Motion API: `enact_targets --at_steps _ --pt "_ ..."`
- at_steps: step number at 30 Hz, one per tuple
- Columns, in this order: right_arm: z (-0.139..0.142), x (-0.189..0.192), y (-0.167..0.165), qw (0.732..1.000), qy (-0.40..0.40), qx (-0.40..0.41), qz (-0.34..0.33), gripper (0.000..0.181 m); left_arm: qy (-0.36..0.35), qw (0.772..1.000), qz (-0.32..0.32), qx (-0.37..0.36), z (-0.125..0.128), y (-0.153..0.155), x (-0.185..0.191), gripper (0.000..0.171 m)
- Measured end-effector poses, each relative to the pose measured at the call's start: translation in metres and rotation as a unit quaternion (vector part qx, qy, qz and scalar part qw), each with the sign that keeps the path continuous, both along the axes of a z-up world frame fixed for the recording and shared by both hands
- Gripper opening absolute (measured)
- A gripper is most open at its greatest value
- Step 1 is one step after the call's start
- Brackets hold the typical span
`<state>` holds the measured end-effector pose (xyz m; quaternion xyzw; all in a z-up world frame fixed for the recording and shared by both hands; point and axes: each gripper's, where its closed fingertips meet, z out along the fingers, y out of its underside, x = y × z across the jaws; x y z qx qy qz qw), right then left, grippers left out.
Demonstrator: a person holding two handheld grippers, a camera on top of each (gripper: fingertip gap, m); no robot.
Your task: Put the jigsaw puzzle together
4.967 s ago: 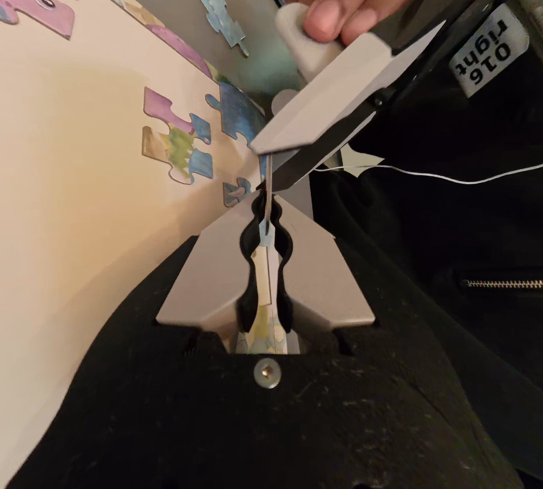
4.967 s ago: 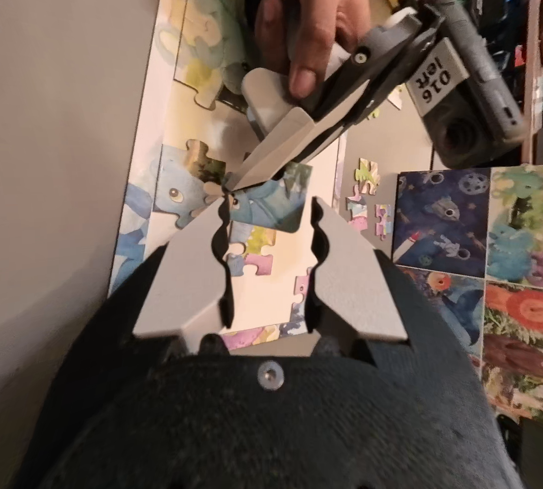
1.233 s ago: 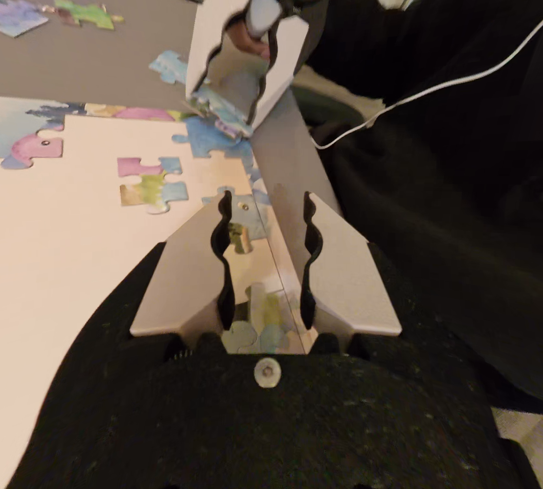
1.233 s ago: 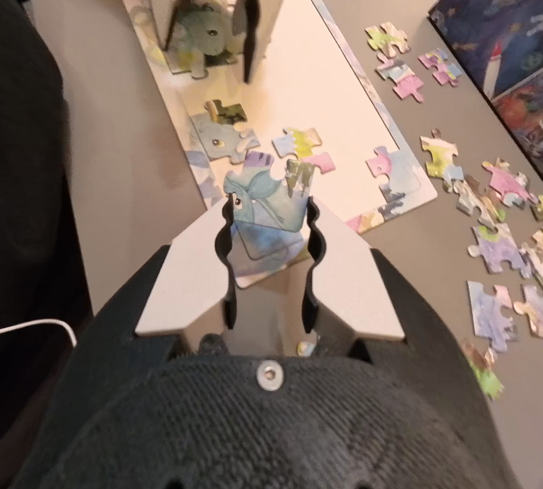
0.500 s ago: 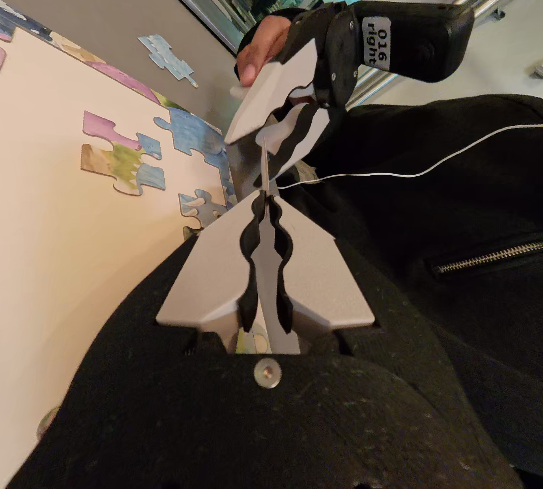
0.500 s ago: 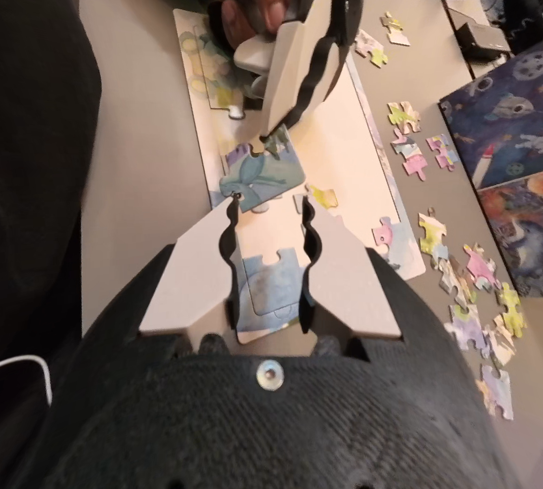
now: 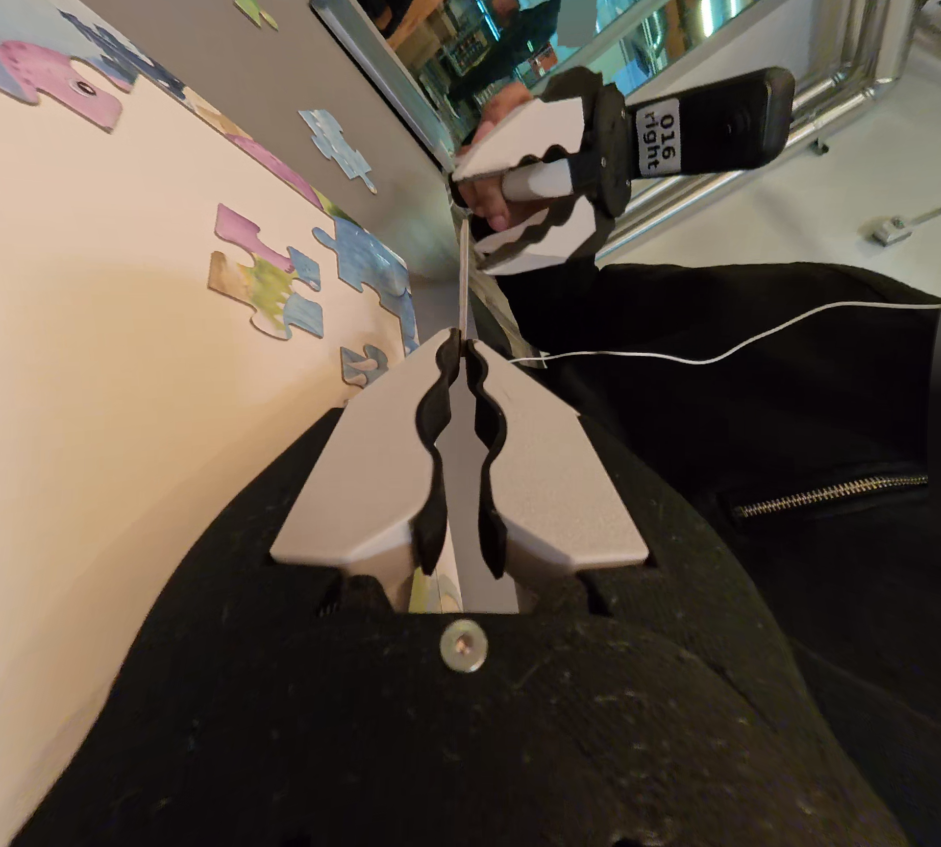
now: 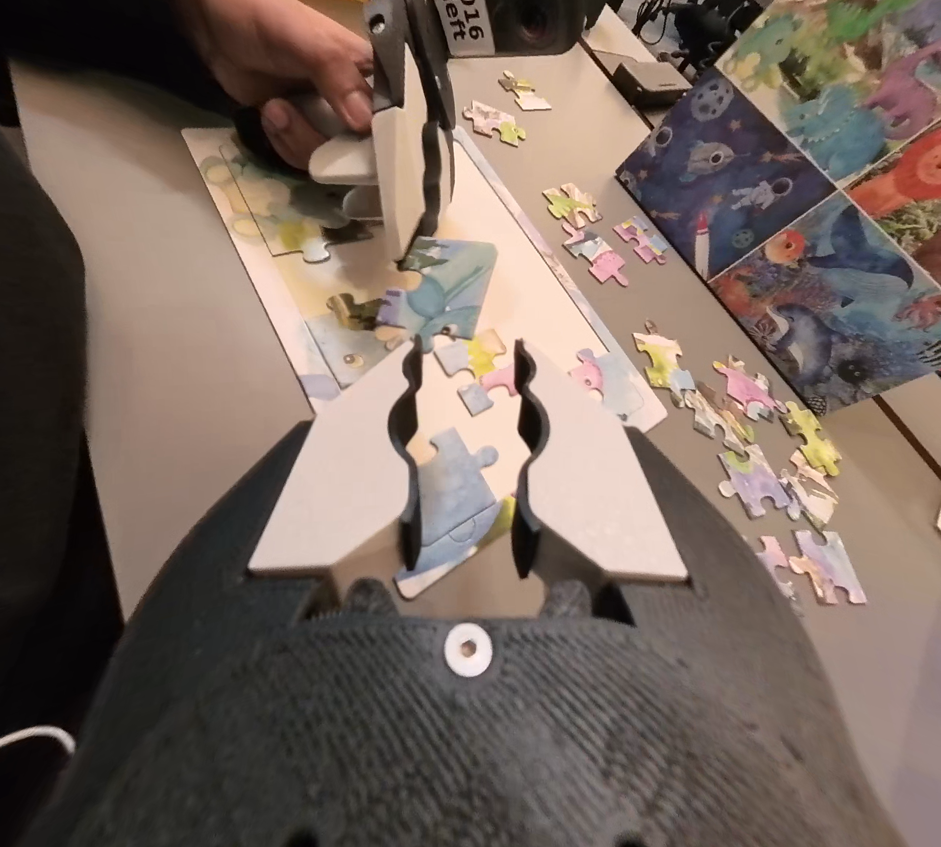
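Low in the right wrist view, the right gripper [image 8: 466, 349] hangs with its jaws apart and empty over the cream cardboard puzzle tray [image 8: 540, 273]. Just beyond, at mid-frame, the left gripper [image 8: 410, 257] is clamped on the edge of a large blue-green creature piece [image 8: 448, 283], held tilted above the tray. Only a few pieces sit in the tray; many pastel loose pieces [image 8: 733, 405] lie on the grey table [image 8: 585, 145] at right, so most assembly remains.

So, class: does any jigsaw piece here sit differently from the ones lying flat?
Yes. The large blue puzzle piece stands tilted above the cream puzzle tray, pinched by its edge in the shut left gripper. The right gripper is open, empty.
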<state>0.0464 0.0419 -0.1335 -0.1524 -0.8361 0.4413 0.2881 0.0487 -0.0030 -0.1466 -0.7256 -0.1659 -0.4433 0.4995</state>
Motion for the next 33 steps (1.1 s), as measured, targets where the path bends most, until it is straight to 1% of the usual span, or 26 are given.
enact_targets --at_steps 3,7,9,11,12,13,17,20,21,23,28,30,33 --pt "-0.003 0.002 -0.006 1.000 -0.002 0.003 0.001 0.037 -0.001 1.000 0.010 0.006 0.003 0.000 -0.003 0.000" --pt "-0.012 -0.003 -0.006 0.999 0.004 0.025 -0.020 0.038 -0.003 1.000 0.018 0.010 0.004 0.000 -0.005 0.000" --pt "-0.013 -0.003 -0.007 0.999 0.011 0.030 -0.023 0.033 -0.004 1.000 0.019 0.010 0.005 0.000 -0.005 0.000" --pt "-0.012 -0.002 -0.009 0.999 0.021 0.036 -0.023 0.024 -0.003 1.000 0.014 0.008 0.004 0.001 -0.003 0.000" --pt "-0.012 -0.001 -0.010 0.999 0.027 0.041 -0.021 0.016 -0.001 1.000 0.009 0.004 0.002 0.001 -0.001 0.000" --pt "-0.011 -0.001 -0.010 0.998 0.035 0.045 -0.019 0.013 0.002 1.000 0.001 -0.001 0.000 0.001 0.002 0.000" --pt "-0.013 0.004 -0.009 0.997 0.037 0.061 -0.003 0.013 0.018 0.999 -0.022 -0.017 -0.006 0.003 0.013 0.000" --pt "-0.013 0.010 -0.009 0.998 0.026 0.051 0.017 0.013 0.034 0.998 -0.036 -0.024 -0.008 0.003 0.019 0.000" --pt "-0.012 0.011 -0.007 0.998 0.022 0.048 0.022 0.013 0.045 0.998 -0.037 -0.031 -0.009 0.002 0.019 0.004" --pt "-0.016 0.014 -0.001 0.998 -0.002 0.045 0.034 0.013 0.075 0.996 -0.034 -0.046 -0.012 0.001 0.017 0.015" --pt "-0.053 0.025 0.017 0.987 -0.122 0.074 0.079 0.013 0.163 0.984 -0.005 -0.078 -0.023 -0.001 0.003 0.013" --pt "-0.061 0.023 0.022 0.983 -0.134 0.088 0.085 0.013 0.181 0.980 -0.006 -0.088 -0.028 -0.001 0.002 0.013" --pt "-0.062 0.019 0.022 0.982 -0.138 0.089 0.096 0.013 0.214 0.971 -0.011 -0.104 -0.036 -0.001 0.003 0.014"
